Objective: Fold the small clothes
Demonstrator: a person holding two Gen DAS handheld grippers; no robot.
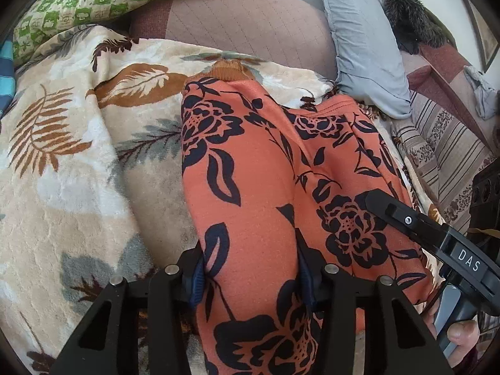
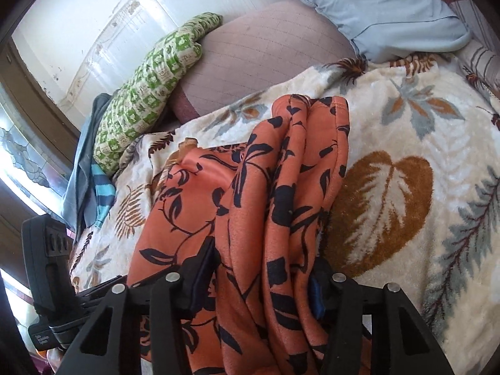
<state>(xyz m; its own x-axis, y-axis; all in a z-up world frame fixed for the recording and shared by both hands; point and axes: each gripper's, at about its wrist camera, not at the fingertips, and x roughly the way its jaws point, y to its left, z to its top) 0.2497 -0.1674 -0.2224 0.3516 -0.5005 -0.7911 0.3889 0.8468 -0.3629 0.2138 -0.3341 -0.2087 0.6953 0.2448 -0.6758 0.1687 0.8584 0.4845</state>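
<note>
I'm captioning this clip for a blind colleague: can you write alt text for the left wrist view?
The left gripper pinches an orange garment with black flower print, lying on a cream plush blanket with leaf pattern. The right gripper reaches onto the garment from the right; a pale blue pillow lies behind.

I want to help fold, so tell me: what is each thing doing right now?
Orange flowered garment: bunched lengthwise, lying on the blanket, both grippers pinching its near end.
Left gripper: closed on the garment.
Right gripper: closed on the garment's gathered folds.
Leaf-pattern blanket: spread out under the garment.
Grey pillow: resting beyond the blanket.
</note>
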